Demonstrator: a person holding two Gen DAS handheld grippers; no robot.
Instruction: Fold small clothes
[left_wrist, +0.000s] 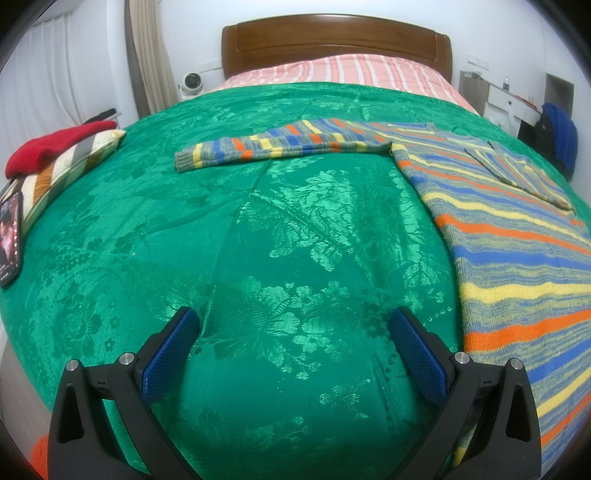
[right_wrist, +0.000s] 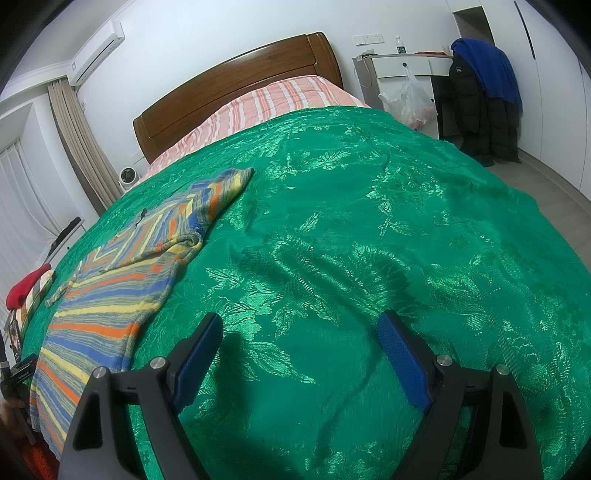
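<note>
A striped knit sweater (left_wrist: 517, 251) in grey, blue, orange and yellow lies flat on the green bedspread (left_wrist: 258, 240). One sleeve (left_wrist: 273, 146) stretches out to the left; the other is folded over the body. My left gripper (left_wrist: 295, 325) hovers open over bare bedspread, left of the sweater's hem. In the right wrist view the sweater (right_wrist: 122, 280) lies at the left, with the bedspread (right_wrist: 369, 240) around it. My right gripper (right_wrist: 301, 332) is open above the cloth to the right of the hem, nothing between its fingers.
A striped pillow (left_wrist: 70, 166) with a red garment (left_wrist: 48, 147) on it and a phone (left_wrist: 9, 240) lie at the bed's left edge. The wooden headboard (left_wrist: 336, 44) is at the far end. A desk (right_wrist: 406, 66), plastic bag (right_wrist: 408, 98) and hanging coats (right_wrist: 484, 103) stand right of the bed.
</note>
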